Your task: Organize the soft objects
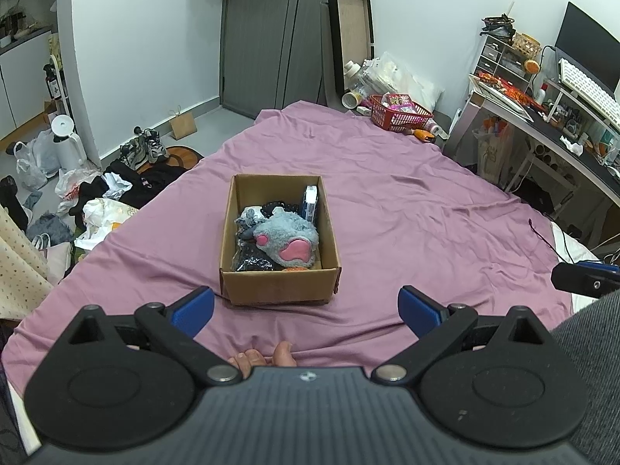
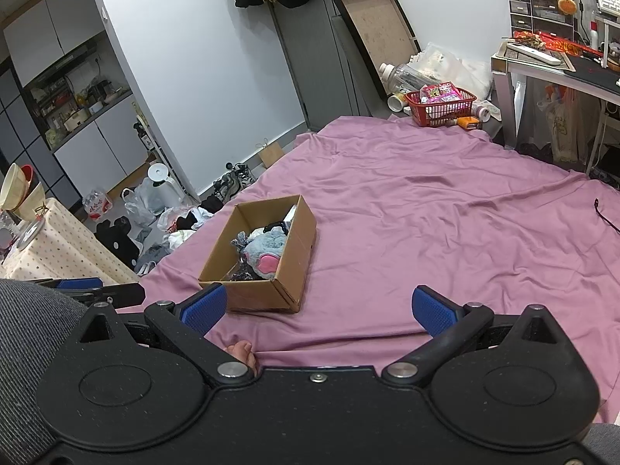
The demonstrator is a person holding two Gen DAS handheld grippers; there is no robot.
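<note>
Plush toy (image 1: 286, 238) in cardboard box (image 1: 279, 285), red basket (image 1: 399, 116) beyond, both claws spread, empty.

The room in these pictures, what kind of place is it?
Most likely a small lived-in bedroom or studio flat: a bed under a purple sheet, a cluttered desk with a keyboard, and shoes on the floor near the door.

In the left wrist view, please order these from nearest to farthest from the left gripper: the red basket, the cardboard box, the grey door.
1. Cardboard box, just ahead of the left gripper on the purple sheet.
2. Red basket, far edge of the sheet, to the right.
3. Grey door, in the back wall.
</note>
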